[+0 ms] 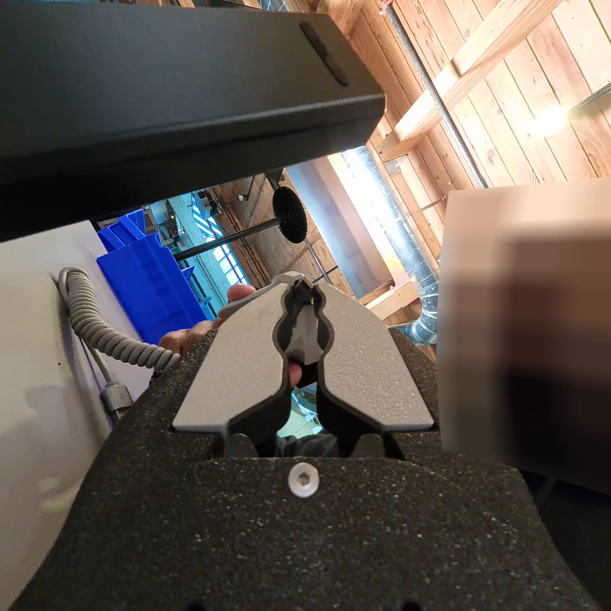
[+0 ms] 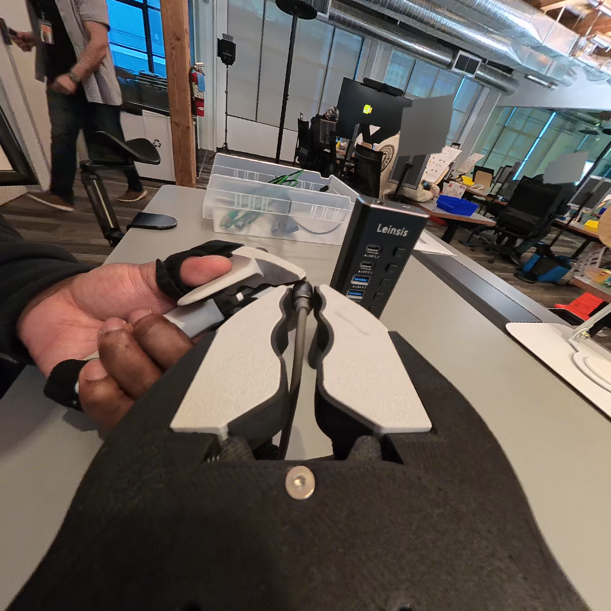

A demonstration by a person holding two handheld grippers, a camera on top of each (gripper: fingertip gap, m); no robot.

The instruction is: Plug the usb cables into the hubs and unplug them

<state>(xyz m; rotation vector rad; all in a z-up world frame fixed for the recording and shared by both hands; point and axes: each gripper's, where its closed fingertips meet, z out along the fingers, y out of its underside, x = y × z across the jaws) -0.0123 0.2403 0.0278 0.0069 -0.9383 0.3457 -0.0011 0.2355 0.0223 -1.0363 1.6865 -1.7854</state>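
My right gripper [image 2: 301,291] is shut on a dark USB cable [image 2: 297,347] that runs back between its fingers, with the plug end at the tips. My left gripper [image 2: 264,269], held in a hand, comes in from the left and meets that plug end. In the left wrist view my left gripper [image 1: 302,291] is shut on the small dark plug [image 1: 301,288], with the right gripper's grey finger just behind it. A black upright hub [image 2: 380,258] with a column of ports stands just beyond the tips. A big black block [image 1: 165,99], probably the hub, fills the top of the left wrist view.
A grey coiled cable [image 1: 86,317] with a metal USB plug [image 1: 114,400] lies on the grey table [image 2: 446,380]. Clear plastic bins [image 2: 274,198] holding cables stand behind the hub. A white pad [image 2: 545,357] lies at the right. A blue bin [image 1: 148,281] stands farther back. A person [image 2: 76,99] walks at the far left. The grippers are tip to tip, or close to it.
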